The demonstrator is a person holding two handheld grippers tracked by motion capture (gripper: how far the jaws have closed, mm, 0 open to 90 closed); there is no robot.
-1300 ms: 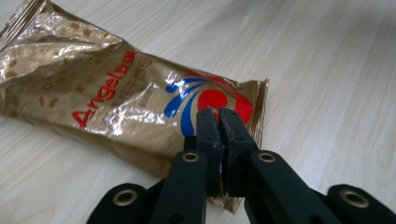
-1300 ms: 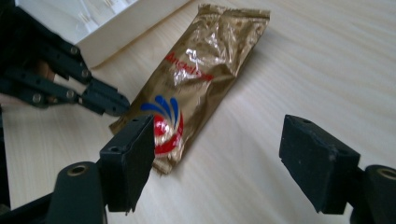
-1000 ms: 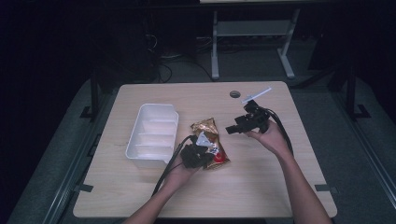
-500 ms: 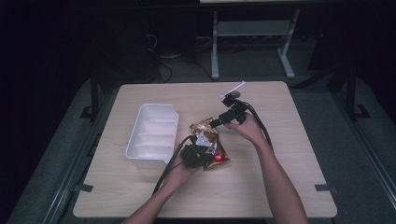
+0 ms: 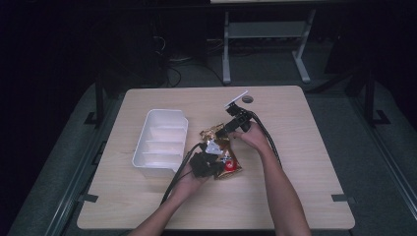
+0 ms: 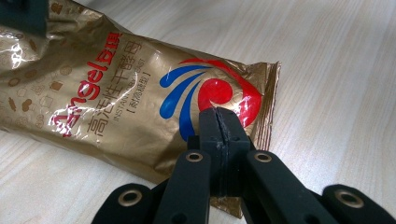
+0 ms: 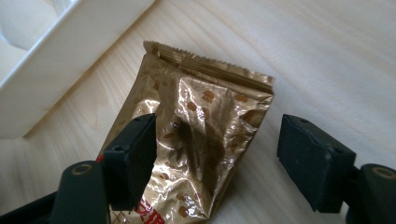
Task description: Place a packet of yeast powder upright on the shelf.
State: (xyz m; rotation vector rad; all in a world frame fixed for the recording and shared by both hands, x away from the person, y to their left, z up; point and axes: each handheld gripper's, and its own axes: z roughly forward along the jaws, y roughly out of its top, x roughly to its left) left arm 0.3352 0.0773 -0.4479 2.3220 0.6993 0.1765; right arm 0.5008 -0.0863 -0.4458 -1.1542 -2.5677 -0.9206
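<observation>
Left hand-held gripper clamped shut on the near edge of the gold packet, flat on the worktop. Right hand-held gripper open, astride the far end. Risk: foil slipping or tearing if pulled unevenly.

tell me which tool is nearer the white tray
Left. The left tool sits just off the white tray's near right corner, shut on the gold packet. The right tool is open over the packet's far end, farther from the tray's right wall.
</observation>
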